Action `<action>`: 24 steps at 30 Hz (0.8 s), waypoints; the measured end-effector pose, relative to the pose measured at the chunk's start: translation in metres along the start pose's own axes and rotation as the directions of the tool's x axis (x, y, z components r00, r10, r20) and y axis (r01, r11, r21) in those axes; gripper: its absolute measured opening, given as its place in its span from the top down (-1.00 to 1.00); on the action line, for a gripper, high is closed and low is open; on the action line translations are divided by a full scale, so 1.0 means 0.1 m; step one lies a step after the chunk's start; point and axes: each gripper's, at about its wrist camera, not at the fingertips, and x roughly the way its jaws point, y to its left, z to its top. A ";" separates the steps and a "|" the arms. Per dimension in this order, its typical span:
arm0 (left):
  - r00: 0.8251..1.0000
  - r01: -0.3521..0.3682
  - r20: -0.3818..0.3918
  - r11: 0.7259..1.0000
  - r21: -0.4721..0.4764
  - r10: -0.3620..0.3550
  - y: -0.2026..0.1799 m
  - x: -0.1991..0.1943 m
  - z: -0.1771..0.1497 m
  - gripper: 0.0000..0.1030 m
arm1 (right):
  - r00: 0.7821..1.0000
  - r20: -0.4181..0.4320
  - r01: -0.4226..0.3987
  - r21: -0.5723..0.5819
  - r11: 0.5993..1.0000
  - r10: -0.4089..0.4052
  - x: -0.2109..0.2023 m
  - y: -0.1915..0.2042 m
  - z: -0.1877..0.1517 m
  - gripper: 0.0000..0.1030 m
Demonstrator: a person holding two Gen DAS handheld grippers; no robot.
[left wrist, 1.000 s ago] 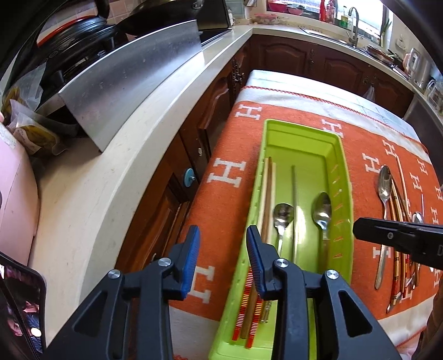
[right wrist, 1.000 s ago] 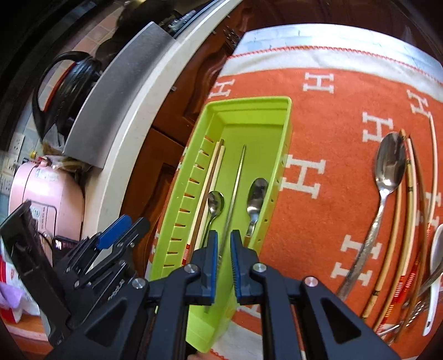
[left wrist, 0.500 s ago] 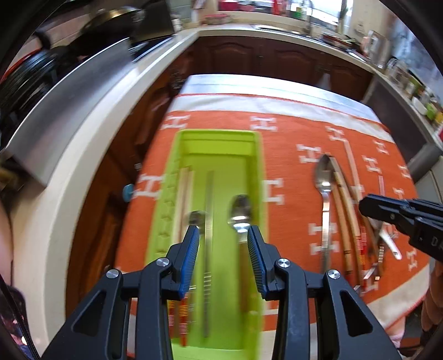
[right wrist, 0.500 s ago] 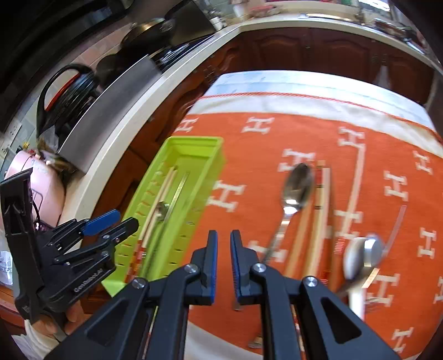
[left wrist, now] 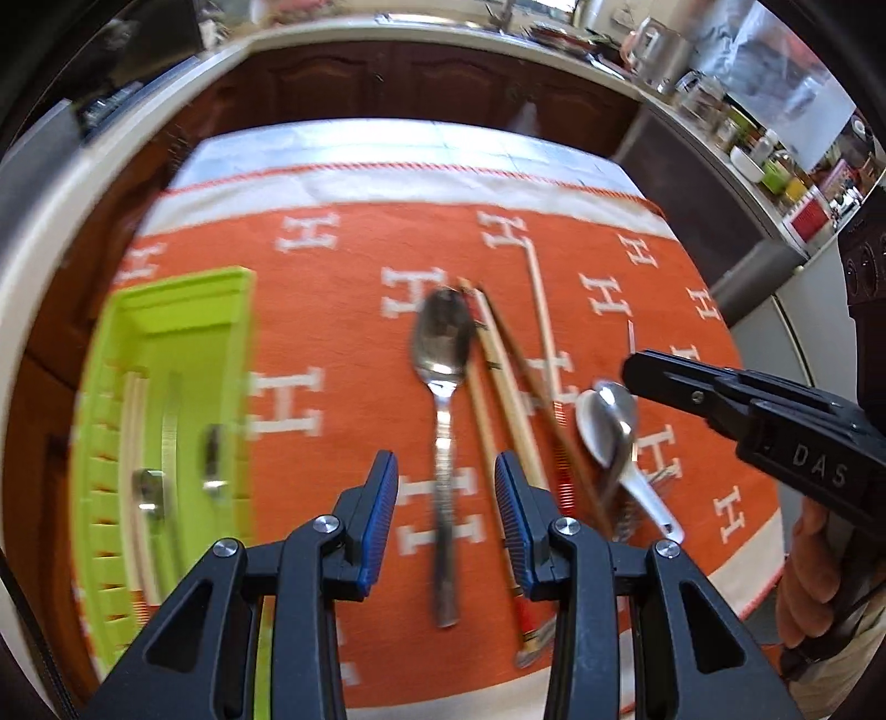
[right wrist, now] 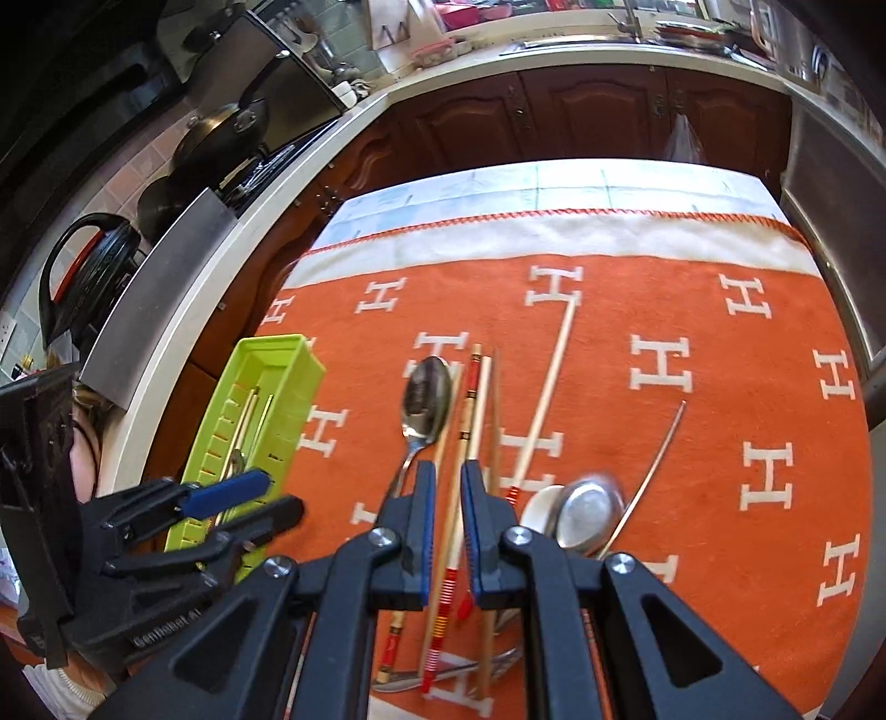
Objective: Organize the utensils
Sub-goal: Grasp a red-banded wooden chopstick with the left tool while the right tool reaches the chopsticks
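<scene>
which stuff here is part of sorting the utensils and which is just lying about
Part of the job:
- green tray
- big spoon
- chopsticks
- small spoons
- left gripper
- right gripper

Just lying about:
- orange cloth
- pan
- kettle
- jars

Location: domestic kitchen.
Indicators: pale countertop (right wrist: 266,216), dark wood cabinet doors (right wrist: 587,111), frying pan (right wrist: 221,133) on the hob, sink tap (right wrist: 628,19).
</scene>
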 end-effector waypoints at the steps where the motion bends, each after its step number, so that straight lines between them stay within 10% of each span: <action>1: 1.000 0.011 -0.020 1.000 -0.004 -0.011 -0.04 0.08 0.00 0.33 | 1.000 -0.004 -0.007 0.005 1.000 0.007 0.02 -0.04 -0.01 0.79; 24: 0.992 -0.025 -0.121 0.999 -0.033 0.020 -0.19 0.60 -0.15 0.55 | 0.995 -0.061 -0.076 0.020 0.997 0.078 0.30 -0.28 -0.13 0.79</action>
